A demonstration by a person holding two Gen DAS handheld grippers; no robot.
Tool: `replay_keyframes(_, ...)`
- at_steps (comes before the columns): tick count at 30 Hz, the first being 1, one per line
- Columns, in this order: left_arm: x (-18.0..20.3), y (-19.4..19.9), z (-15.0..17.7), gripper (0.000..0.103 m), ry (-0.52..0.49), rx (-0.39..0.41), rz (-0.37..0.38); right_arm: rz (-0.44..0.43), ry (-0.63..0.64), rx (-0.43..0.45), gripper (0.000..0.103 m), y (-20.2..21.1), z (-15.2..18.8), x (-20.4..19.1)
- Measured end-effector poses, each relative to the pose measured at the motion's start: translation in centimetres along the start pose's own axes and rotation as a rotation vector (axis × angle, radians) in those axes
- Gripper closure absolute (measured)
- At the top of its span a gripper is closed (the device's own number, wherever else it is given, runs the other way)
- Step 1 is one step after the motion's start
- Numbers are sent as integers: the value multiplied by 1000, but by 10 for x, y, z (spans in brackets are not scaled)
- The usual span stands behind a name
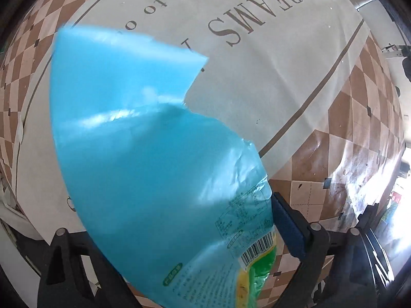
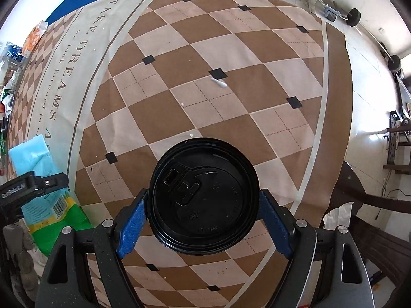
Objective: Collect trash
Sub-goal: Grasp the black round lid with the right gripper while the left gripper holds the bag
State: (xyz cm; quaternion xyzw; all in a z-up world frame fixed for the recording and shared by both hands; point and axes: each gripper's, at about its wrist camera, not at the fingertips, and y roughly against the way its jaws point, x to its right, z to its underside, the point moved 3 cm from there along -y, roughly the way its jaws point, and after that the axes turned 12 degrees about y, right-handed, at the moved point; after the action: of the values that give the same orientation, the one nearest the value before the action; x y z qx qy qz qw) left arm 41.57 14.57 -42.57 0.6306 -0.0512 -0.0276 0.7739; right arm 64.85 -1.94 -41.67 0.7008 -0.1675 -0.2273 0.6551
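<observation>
Wrapper [image 1: 143, 159]: blue plastic, green-yellow barcoded end near, long axis running far-left.
Left gripper [image 1: 179, 243]: released, wrapper between jaws.
Right gripper [image 2: 204, 219]: grasping black-lidded cup [image 2: 203, 196], upright.

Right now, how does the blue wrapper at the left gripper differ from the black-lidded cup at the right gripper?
The blue wrapper is thin, flat, torn-edged plastic printed with a barcode; the black-lidded cup is round and rigid, seen from above. The wrapper sprawls beyond the left gripper; the cup sits centred between the right gripper fingers. Both are over the checkered tablecloth.
</observation>
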Motion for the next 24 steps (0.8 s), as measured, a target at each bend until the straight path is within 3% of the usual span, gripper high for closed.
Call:
replay_keyframes(2,0,4,6,28,-18,29,-2,-4,-3,5,18,2,3,2)
replay_keyframes(3,2,7,10,30,-37,44,-9,-5,-6,9,18,5,4,1)
replay_keyframes(5,5,13,17,50,-79,72,-26,-6,-7,21,18,8,7,1)
replay_keyframes(6,6,15,21,53,-97,84,-33,-5,-5,24,18,9,13,-4)
replay_keyframes(8,8,21,29,77,-135,110,-43,-4,1,29,18,11,18,-6)
replay_keyframes(9,8,24,32,81,-154,128,-53,-4,3,30,18,7,1,-9)
replay_keyframes(15,7,50,54,83,-229,242,-96,-1,22,54,18,26,2,-28)
replay_keyframes(24,-29,106,103,83,-269,358,-45,-11,52,126,18,67,30,-75)
